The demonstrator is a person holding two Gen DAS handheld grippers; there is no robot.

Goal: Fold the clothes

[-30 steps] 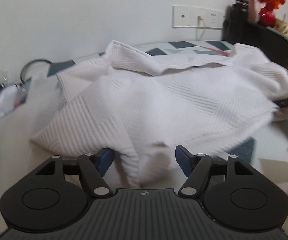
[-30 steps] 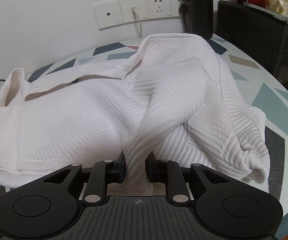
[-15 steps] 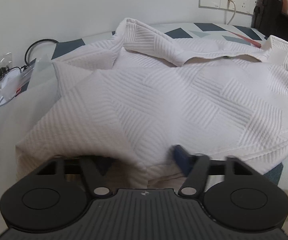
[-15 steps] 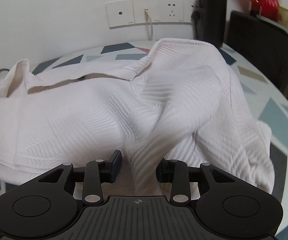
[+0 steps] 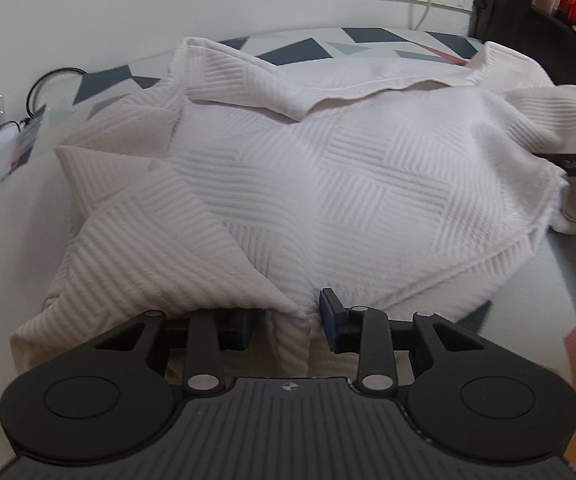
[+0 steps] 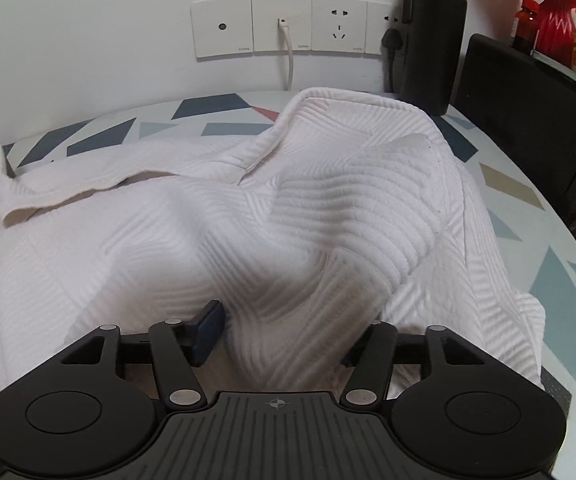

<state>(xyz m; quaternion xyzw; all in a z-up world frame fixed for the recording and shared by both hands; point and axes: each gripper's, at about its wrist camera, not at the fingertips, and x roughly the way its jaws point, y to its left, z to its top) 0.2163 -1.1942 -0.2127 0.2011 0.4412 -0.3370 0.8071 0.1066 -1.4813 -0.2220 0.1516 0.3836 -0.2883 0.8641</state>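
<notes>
Fabric sits in both sets of jaws, but the roles are swapping. Left gripper [image 5: 285, 320]: jaws have just been closing and now stand narrow around a ridge of the white textured garment [image 5: 328, 184] at its near hem; one pad is half buried under the cloth, so I can't tell if the pads actually press yet. Right gripper [image 6: 283, 336]: a second ago clamped on a pinched fold, jaws have just been opening and now stand wide, the fold slumping loose between them, pads clear of it. My read: right has let go of its fold, left is taking a fresh hold, so one fold is laid and the next one is being set up. The garment lies rumpled across most of the round patterned table [image 6: 560, 300], collar edge toward the far edge by the wall, right sleeve area bunched near the table's right edge. Still far from a flat stack. Beyond it: wall sockets [image 6: 279, 26] with a white cable plugged in, a black bottle [image 6: 434, 36], red vase [image 6: 556, 28] at the far right.
</notes>
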